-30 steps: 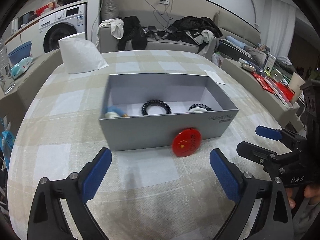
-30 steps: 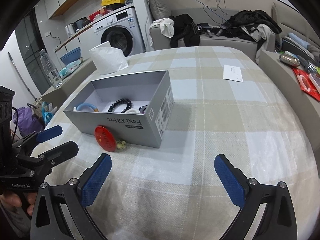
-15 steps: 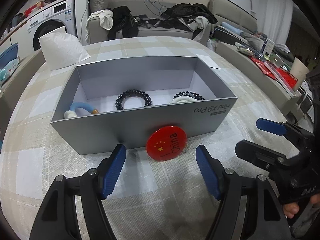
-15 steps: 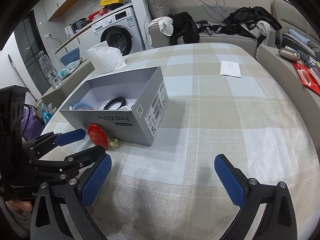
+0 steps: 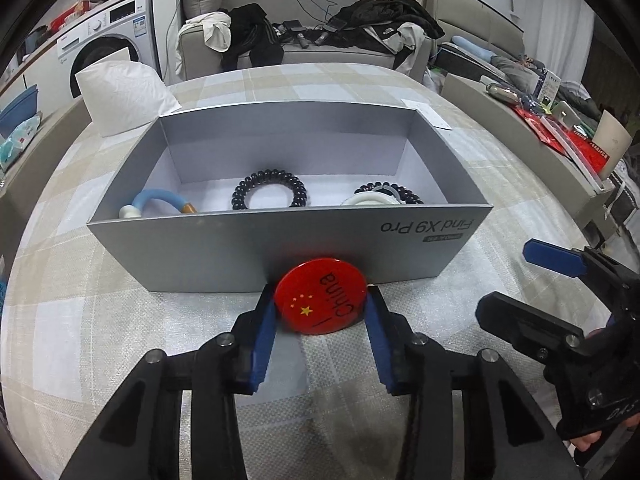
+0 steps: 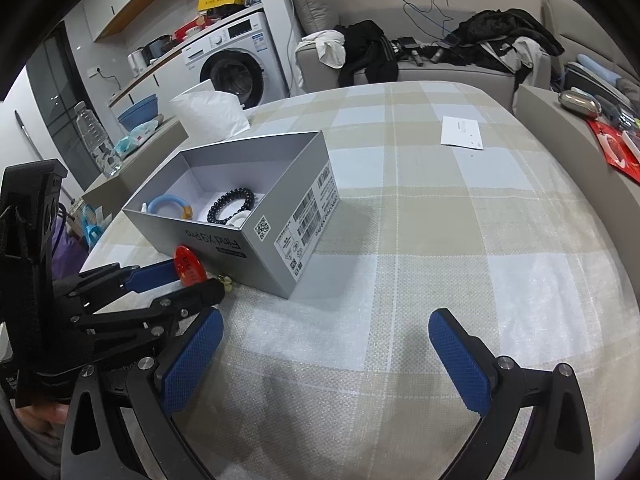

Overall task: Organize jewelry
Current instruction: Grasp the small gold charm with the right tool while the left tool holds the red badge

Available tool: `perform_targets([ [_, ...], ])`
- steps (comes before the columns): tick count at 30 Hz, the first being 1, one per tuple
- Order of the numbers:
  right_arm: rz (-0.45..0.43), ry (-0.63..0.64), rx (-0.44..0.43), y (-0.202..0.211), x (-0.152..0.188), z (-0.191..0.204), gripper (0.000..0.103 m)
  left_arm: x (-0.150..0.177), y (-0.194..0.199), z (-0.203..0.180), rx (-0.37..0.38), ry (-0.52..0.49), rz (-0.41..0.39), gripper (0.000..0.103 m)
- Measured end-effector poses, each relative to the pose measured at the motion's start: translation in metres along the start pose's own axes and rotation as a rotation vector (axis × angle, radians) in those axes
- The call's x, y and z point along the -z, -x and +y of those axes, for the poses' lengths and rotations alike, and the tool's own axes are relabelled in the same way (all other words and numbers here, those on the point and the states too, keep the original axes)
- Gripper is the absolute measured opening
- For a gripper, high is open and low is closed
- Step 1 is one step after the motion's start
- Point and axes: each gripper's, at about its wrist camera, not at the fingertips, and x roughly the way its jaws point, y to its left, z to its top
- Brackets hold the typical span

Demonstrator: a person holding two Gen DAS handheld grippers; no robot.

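Two blue pads of your left gripper (image 5: 320,312) are closing around the red badge (image 5: 320,300) at the lower centre of the left wrist view, and they look to be just touching its rim on either side, so I read it as a grip only now forming. That badge leans tilted against the near wall of the grey box (image 5: 224,252), its lower edge on the checked tablecloth (image 5: 100,320). Its face is glossy and domed, so the likeliest failure, to my eye, is the rim squirting out from between the pads, or the badge tipping flat as they press. Pushing forward would also shove the light box away. Beside the badge, low and left of centre in the right wrist view, lies a small pale trinket (image 6: 226,280) that a finger could knock. To drop the badge inside you must clear the near wall; the box floor is open between the black bead bracelet (image 5: 269,187) and the blue ring (image 5: 160,202). Your right gripper (image 6: 326,360) hangs wide open and empty over bare cloth, well apart from everything, with free room all round.
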Motion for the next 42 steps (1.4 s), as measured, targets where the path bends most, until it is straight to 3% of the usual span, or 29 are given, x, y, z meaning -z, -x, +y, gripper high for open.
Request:
perform_targets([
  [9, 0.006, 0.025, 0.000, -0.002, -0.002, 0.010, 0.103, 0.005, 0.020, 0.009, 0.014, 0.006, -0.054, 0.037],
  [14, 0.032, 0.058, 0.069, -0.014, -0.012, 0.016, 0.103, 0.007, 0.028, 0.024, -0.001, 0.050, -0.072, 0.037],
  [27, 0.032, -0.018, 0.207, -0.026, -0.037, -0.002, 0.103, 0.014, 0.031, 0.039, 0.014, 0.095, -0.077, 0.037],
  [32, 0.054, -0.015, 0.129, -0.023, -0.028, 0.006, 0.102, 0.017, 0.031, 0.041, 0.024, 0.099, -0.079, 0.037],
  [37, 0.072, 0.090, -0.010, -0.018, -0.020, 0.033, 0.081, 0.019, 0.033, 0.044, 0.029, 0.115, -0.084, 0.037],
  [42, 0.097, 0.167, -0.065, -0.024, -0.017, 0.055, 0.061, 0.019, 0.033, 0.049, 0.028, 0.128, -0.087, 0.037],
])
